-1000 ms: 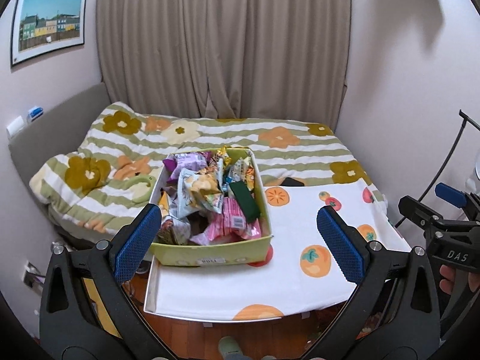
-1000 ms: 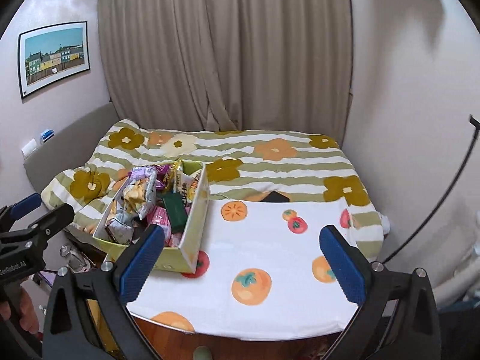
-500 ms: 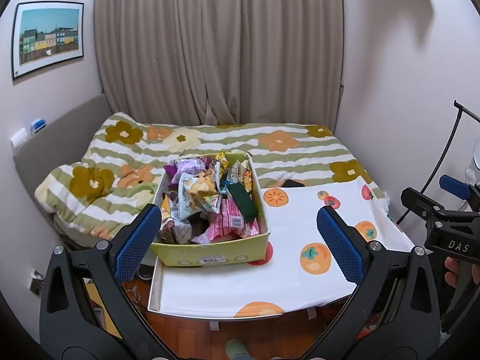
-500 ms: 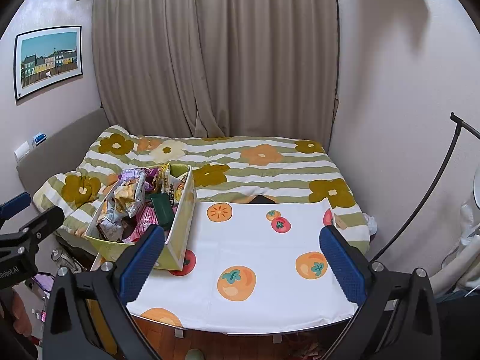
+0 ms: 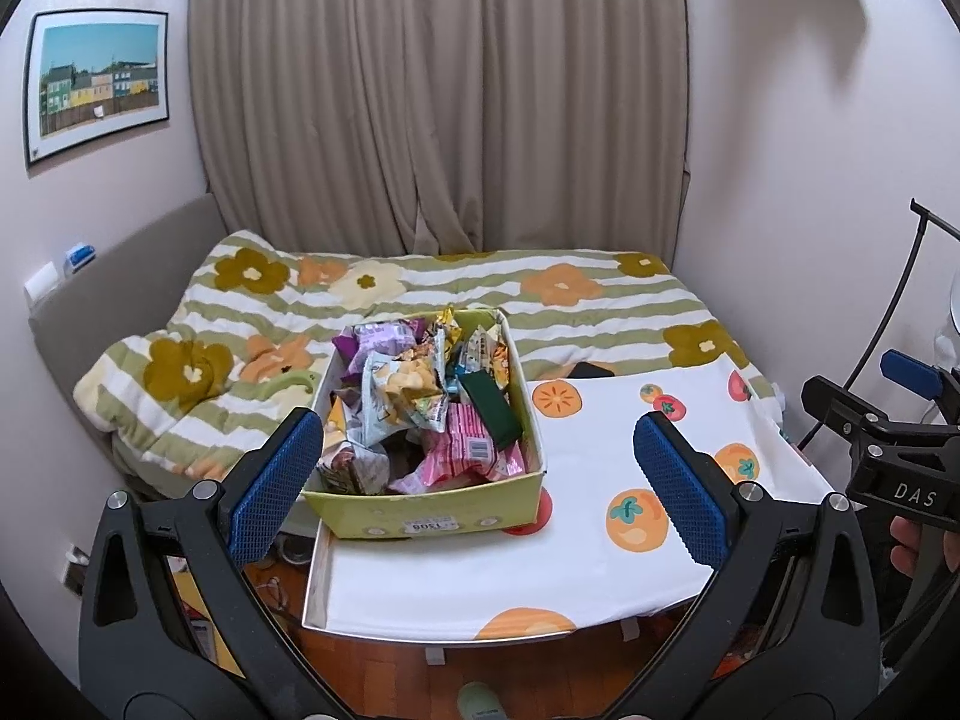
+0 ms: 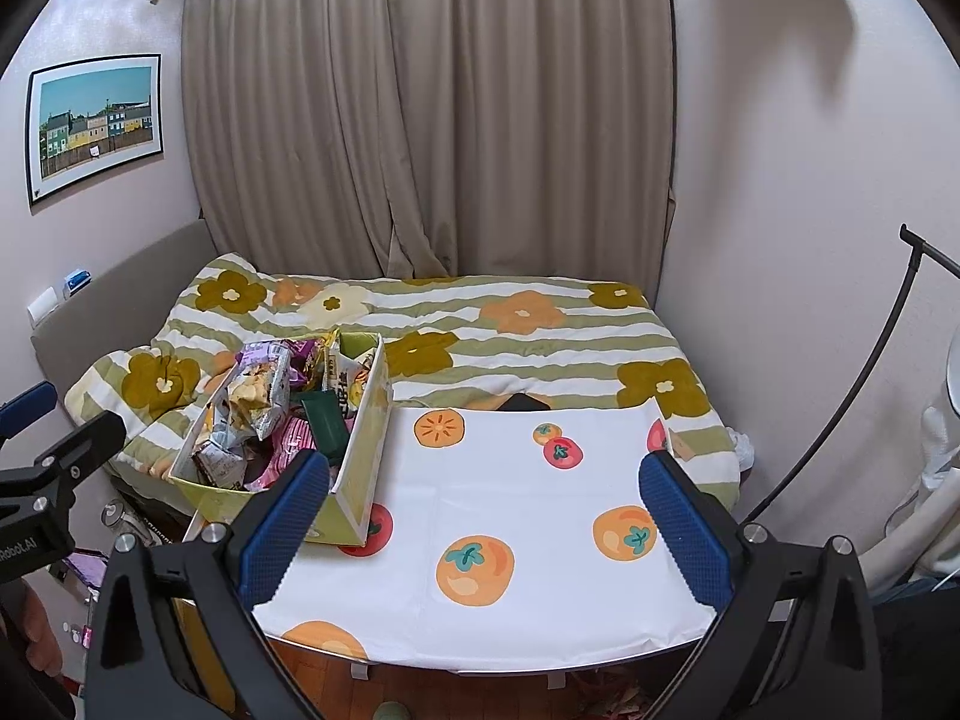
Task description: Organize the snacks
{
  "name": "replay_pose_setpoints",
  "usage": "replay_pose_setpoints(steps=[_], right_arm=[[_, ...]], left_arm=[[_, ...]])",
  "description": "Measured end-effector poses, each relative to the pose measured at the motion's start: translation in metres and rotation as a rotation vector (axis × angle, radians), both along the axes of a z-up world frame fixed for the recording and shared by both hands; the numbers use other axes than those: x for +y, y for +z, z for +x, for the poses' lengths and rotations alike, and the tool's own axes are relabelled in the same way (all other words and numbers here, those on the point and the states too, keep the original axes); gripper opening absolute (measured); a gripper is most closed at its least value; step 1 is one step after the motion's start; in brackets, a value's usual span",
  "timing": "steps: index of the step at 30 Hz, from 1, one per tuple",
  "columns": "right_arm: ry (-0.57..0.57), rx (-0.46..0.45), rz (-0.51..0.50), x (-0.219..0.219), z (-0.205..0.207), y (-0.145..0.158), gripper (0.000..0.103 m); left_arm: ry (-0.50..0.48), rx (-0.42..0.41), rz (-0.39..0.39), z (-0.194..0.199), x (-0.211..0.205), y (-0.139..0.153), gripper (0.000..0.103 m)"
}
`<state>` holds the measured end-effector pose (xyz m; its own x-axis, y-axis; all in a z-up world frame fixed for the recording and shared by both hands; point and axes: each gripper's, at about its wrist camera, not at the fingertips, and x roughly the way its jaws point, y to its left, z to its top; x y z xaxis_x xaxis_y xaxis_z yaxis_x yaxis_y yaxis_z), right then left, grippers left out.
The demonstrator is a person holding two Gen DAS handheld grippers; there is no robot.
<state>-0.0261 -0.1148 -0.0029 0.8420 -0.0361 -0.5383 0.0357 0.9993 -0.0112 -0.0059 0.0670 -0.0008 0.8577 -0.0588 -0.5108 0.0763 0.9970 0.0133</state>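
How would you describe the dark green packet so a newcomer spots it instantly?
Find the white table with the orange-fruit print in front of the bed; a yellow-green box full of snacks sits on its left side. The dark green packet lies along the box's right wall, flat, plain and dark among pale, pink and purple crinkly bags.

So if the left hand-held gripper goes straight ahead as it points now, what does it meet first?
Probably the snack box and the packets heaped in it; the open left hand-held gripper points at it, though depth is unclear.
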Motion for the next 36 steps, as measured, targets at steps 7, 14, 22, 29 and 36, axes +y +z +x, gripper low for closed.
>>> replay_pose_setpoints(steps=[7,14,22,29,36], right_arm=[[0.002,0.000,0.001,-0.001,0.001,0.000,0.103],[-0.003,-0.003,0.003,0.000,0.002,0.000,0.103],[-0.009,-0.003,0.002,0.002,0.003,0.000,0.103],[-0.011,-0.006,0.004,0.003,0.003,0.000,0.103],[-0.014,-0.005,0.005,0.005,0.004,0.000,0.103]], left_arm=[[0.002,0.001,-0.002,0.001,0.003,-0.001,0.103],[0.013,-0.003,0.017,0.002,0.003,-0.005,0.103],[0.017,-0.011,0.011,0.000,0.004,-0.005,0.103],[0.022,-0.029,0.015,-0.004,0.001,-0.003,0.103],[0.014,-0.059,0.014,-0.007,-0.005,0.001,0.103]])
